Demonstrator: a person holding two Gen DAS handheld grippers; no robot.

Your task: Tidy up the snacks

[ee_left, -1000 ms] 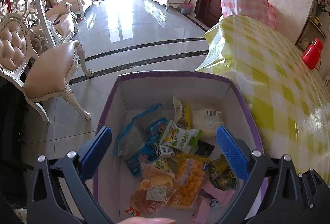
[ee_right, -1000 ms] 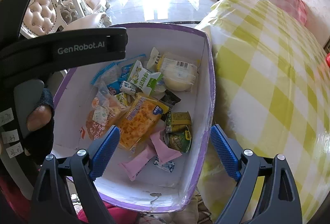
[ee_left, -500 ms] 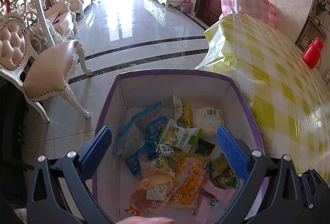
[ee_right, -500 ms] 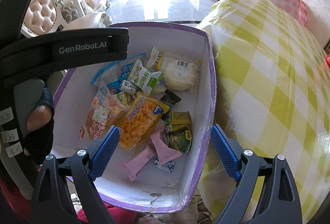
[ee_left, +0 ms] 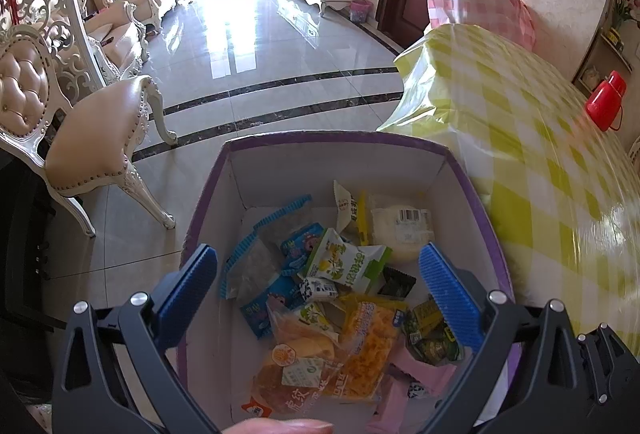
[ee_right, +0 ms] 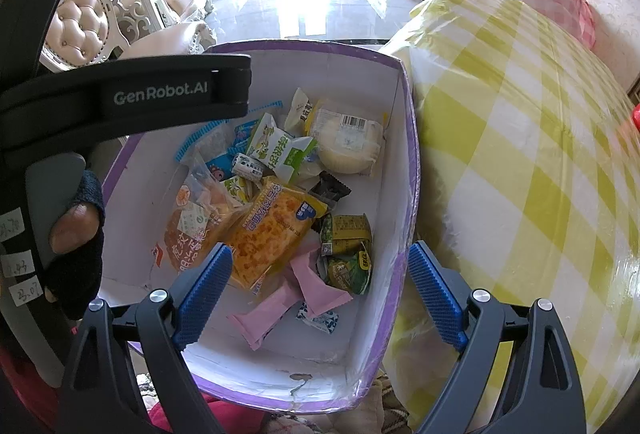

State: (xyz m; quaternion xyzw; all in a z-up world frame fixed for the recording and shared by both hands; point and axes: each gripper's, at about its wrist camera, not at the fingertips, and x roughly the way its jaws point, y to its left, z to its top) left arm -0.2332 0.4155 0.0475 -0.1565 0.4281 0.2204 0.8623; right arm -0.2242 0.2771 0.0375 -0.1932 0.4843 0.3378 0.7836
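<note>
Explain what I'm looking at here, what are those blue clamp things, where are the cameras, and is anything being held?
No robot here: a person holds a hand tool in each hand, each with two blue-padded fingers and a wide-angle camera looking along them. One picture is from the left gripper, the other from the right gripper. Both hang open above a purple-edged box and grip nothing. In the right view, the black bar marked GenRobot.AI is the other tool, with a gloved hand on it. The box holds wrapped snacks: a yellow packet, pink wrappers, a white bun and others. Beside the box is a table with a yellow checked cloth.
</note>
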